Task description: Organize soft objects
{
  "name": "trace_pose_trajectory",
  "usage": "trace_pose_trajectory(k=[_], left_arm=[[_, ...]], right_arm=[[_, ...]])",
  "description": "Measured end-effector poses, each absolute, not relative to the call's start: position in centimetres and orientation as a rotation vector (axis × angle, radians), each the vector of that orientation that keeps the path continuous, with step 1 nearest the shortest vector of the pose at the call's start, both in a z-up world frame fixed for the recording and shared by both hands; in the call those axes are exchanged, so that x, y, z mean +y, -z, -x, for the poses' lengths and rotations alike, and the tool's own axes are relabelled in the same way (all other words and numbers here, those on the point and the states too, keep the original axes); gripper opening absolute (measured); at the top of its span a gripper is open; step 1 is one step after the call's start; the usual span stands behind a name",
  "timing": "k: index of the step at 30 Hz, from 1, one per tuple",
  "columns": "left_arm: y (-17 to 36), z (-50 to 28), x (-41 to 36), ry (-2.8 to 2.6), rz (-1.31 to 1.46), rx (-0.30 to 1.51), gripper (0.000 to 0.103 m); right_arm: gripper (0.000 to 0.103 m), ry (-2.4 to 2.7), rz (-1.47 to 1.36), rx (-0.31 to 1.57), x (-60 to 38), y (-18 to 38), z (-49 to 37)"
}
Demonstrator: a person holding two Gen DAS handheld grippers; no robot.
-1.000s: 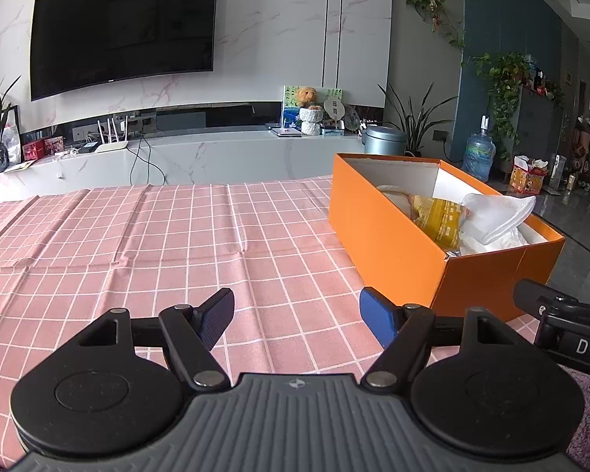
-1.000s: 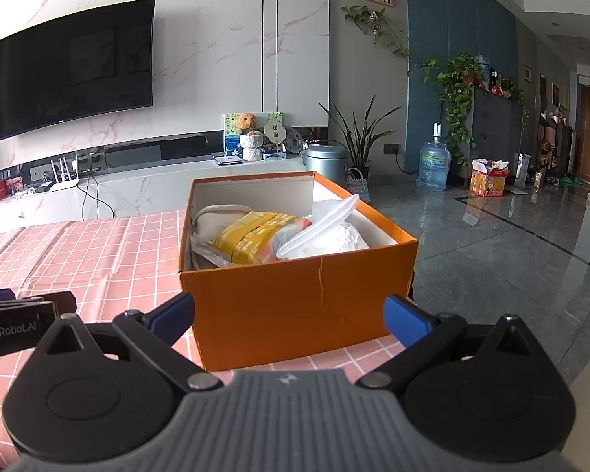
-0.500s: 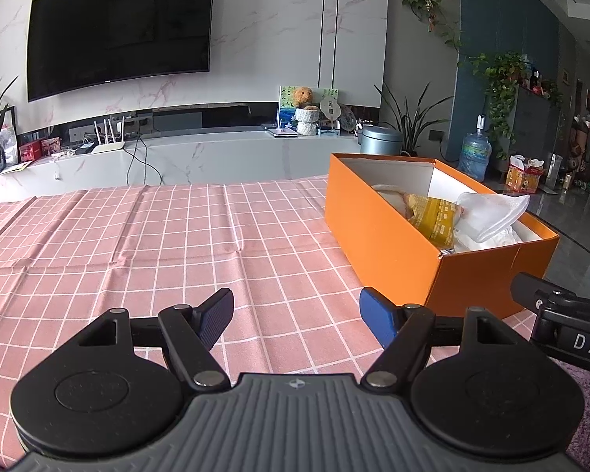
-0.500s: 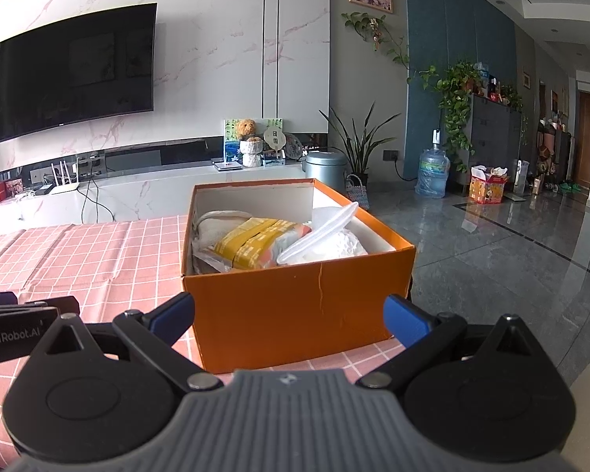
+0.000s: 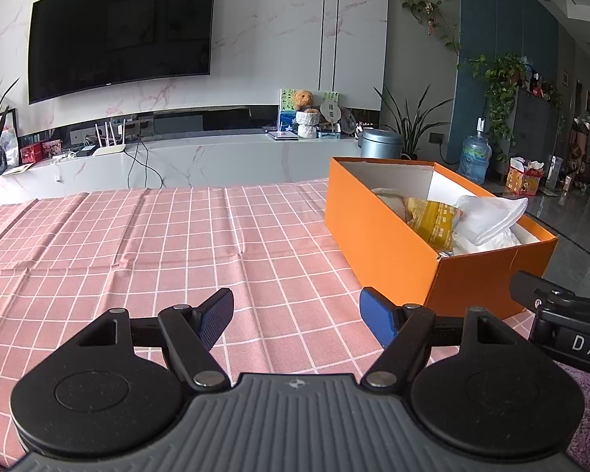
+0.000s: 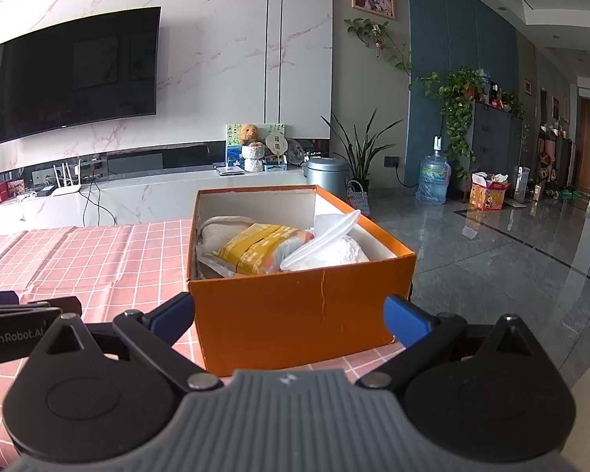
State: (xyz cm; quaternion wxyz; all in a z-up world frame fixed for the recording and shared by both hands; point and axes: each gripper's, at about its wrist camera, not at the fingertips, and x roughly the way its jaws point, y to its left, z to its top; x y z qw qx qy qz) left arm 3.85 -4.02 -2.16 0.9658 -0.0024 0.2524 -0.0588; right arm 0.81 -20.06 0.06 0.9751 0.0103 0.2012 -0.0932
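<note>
- Blue-padded fingers of the left gripper (image 5: pixel 297 314) stand wide apart with nothing between them, hanging just over the pink checked tablecloth (image 5: pixel 137 244).
- Blue pads also tip the right gripper (image 6: pixel 289 316), whose jaws are spread wider than the near end of the orange box (image 6: pixel 295 314); that end wall fills the gap between them, and whether either pad touches the cardboard cannot be told.
- From the left wrist view, the orange box (image 5: pixel 377 244) lies at about 2 o'clock from the left gripper, near but apart from it, its long side running away from the camera.
- At 3 o'clock in that same view, part of the right gripper's black body shows at the frame edge, beside the near corner of the box.
- Inside the box sit the soft things: a cream cloth bundle (image 6: pixel 220 232) at the far left, a yellow-and-orange packet (image 6: pixel 259 251) in the middle, and a white crumpled bag (image 6: pixel 334 247) at the right, its top rising above the rim.
- Beyond the table at 12 o'clock, a white marble-look console (image 5: pixel 200 157) carries a router, a teddy bear (image 5: pixel 303 99) and a grey round bin (image 5: pixel 381 143).
- Above the console hangs a dark television (image 5: pixel 118 31).
- Off at 2 o'clock stand leafy plants and a blue water jug (image 6: pixel 433 181) on the glossy grey floor.
</note>
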Motion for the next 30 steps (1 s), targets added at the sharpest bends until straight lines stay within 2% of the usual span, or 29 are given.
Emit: trace_pose_trajectory(k=[30], left_arm=[[2.32, -3.26, -4.24, 0.129, -0.002, 0.513, 0.086]], right_arm=[[0.100, 0.178, -0.013, 0.402, -19.95, -0.17, -0.68]])
